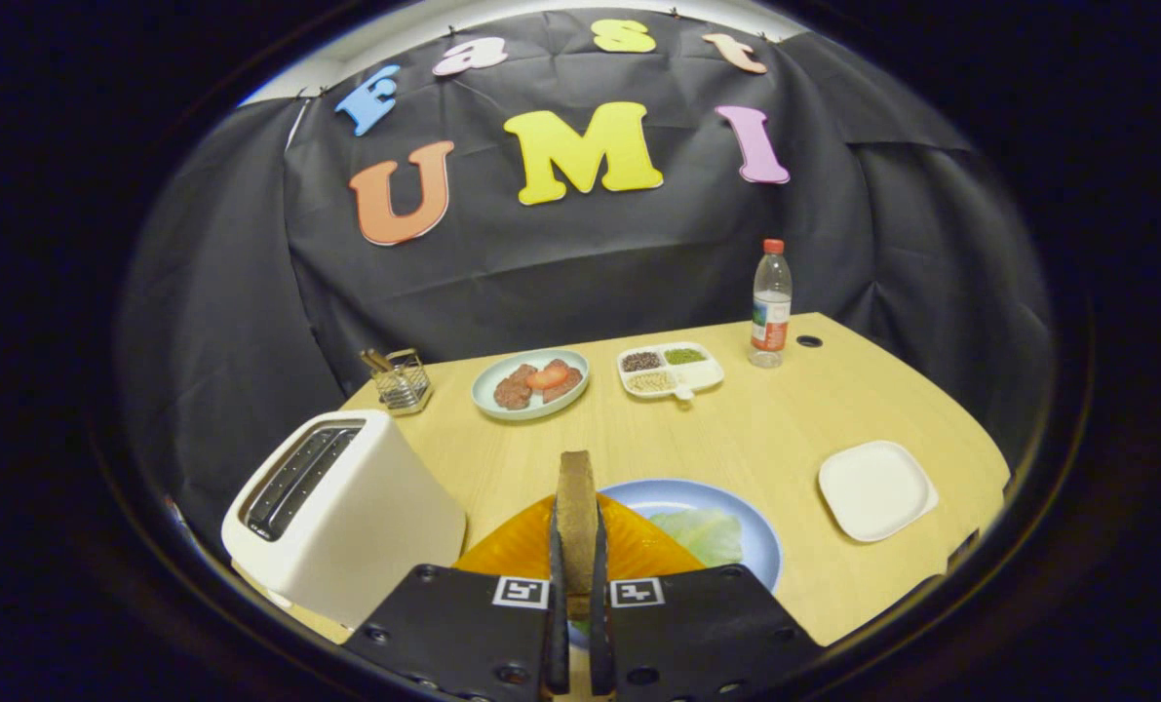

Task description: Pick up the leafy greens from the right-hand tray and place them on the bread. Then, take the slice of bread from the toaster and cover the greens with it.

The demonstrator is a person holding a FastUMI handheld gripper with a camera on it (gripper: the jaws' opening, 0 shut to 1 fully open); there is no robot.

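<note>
My gripper [576, 517] is shut on a brown slice of bread [575, 483], held upright and edge-on between the two fingers. Just below and beyond the fingers lies a blue plate [760, 546]. On it rests an orange-brown flat slice [517, 551], partly hidden by the gripper, with pale leafy greens [705, 534] on its right side. The white toaster [341, 512] stands to the left of the fingers, and its dark slots look empty. A white square tray [877, 487] sits bare to the right of the plate.
Further back on the wooden table [755, 429] are a pale plate with meat and tomato [531, 382], a divided dish of seeds [670, 370], a wire holder [401, 380] and a water bottle [771, 304]. A small dark hole [809, 341] is beside the bottle.
</note>
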